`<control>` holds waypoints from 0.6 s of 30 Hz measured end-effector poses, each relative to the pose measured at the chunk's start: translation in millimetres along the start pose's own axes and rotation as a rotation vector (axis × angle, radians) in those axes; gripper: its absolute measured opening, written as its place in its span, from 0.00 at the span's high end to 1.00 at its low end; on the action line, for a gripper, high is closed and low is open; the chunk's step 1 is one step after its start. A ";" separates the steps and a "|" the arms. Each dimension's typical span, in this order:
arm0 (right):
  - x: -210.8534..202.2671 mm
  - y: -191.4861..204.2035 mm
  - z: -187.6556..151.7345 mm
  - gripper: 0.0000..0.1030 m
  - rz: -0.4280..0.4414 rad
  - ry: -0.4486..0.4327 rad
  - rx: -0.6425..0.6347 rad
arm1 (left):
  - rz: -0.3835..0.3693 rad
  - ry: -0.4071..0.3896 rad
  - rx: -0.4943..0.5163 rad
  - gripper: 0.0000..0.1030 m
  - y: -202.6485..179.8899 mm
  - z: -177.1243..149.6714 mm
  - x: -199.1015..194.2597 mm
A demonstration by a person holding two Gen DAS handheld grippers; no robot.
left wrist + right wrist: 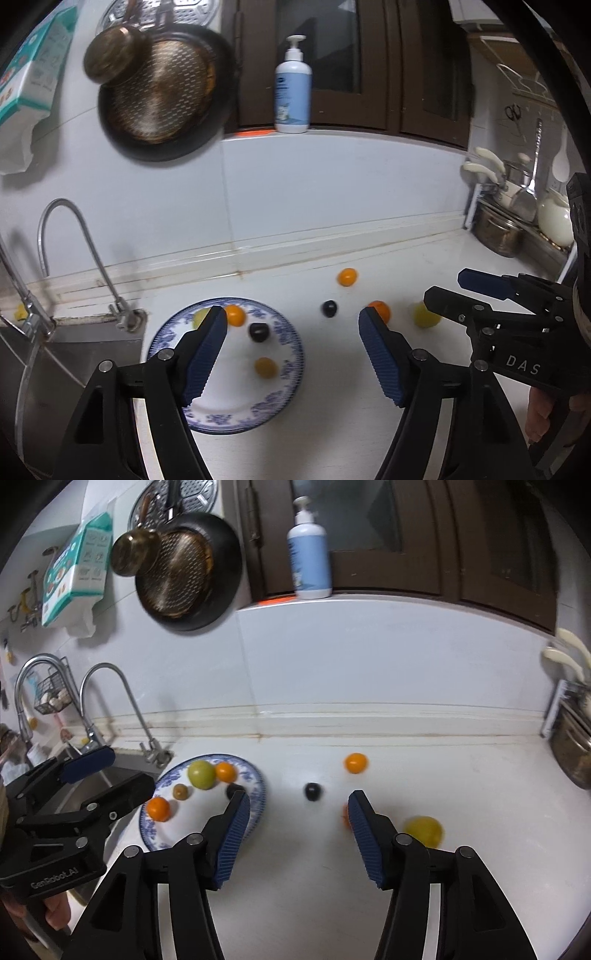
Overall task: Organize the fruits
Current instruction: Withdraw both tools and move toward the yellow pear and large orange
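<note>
Both sets of tongs are up over the white counter (332, 369), jaws apart, nothing between the pads. The left gripper (293, 321) hangs above the blue-patterned plate (236, 424), and its left finger (205, 354) hides part of a pale green fruit (199, 317) at the plate's far rim. Beside that sits an orange fruit (235, 315), then a dark plum-like one (258, 332) and a small yellowish one (266, 367), blurred.

The right gripper (295, 805) is also open and empty over bare counter. From its camera the plate (258, 775) shows a green fruit (201, 773), an orange one (225, 771), a small brownish one (181, 792) and another orange one (159, 809); a dark fruit (232, 790) is half cut off behind the left pad.

Off the plate, loose on the counter: a dark fruit (313, 792), an orange one (356, 763) near the back wall, a yellow-green one (423, 830) smeared by blur, and a sliver of orange (345, 818) almost wholly hidden behind the right pad. The left camera shows that one better, an orange fruit (382, 310) just behind its own right pad.

Each view catches the other gripper at its edge, partly cropped, with a bit of hand (543, 413) underneath. Sink and faucet (110, 701) sit left, a pump bottle (293, 88) on the sill
</note>
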State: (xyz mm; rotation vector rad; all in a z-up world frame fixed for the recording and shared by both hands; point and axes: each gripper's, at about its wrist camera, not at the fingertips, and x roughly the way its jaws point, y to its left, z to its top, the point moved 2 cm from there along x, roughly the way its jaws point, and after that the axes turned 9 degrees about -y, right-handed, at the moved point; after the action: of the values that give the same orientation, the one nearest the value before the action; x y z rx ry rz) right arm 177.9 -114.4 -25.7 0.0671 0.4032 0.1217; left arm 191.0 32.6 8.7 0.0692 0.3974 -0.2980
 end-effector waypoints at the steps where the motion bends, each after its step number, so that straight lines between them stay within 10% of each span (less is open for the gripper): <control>1: -3.9 -5.4 -1.2 0.45 -0.008 -0.002 0.003 | -0.008 -0.001 0.003 0.29 -4.9 -0.1 1.5; 18: -23.1 -67.9 -13.6 0.40 -0.129 -0.007 0.022 | -0.188 -0.014 0.119 0.29 -72.6 0.1 38.9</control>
State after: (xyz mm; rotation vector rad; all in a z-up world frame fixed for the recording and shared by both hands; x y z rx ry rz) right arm 158.5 -184.2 -35.3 0.0631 0.4004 -0.0098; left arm 203.5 -47.4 -7.0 0.1469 0.3725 -0.5070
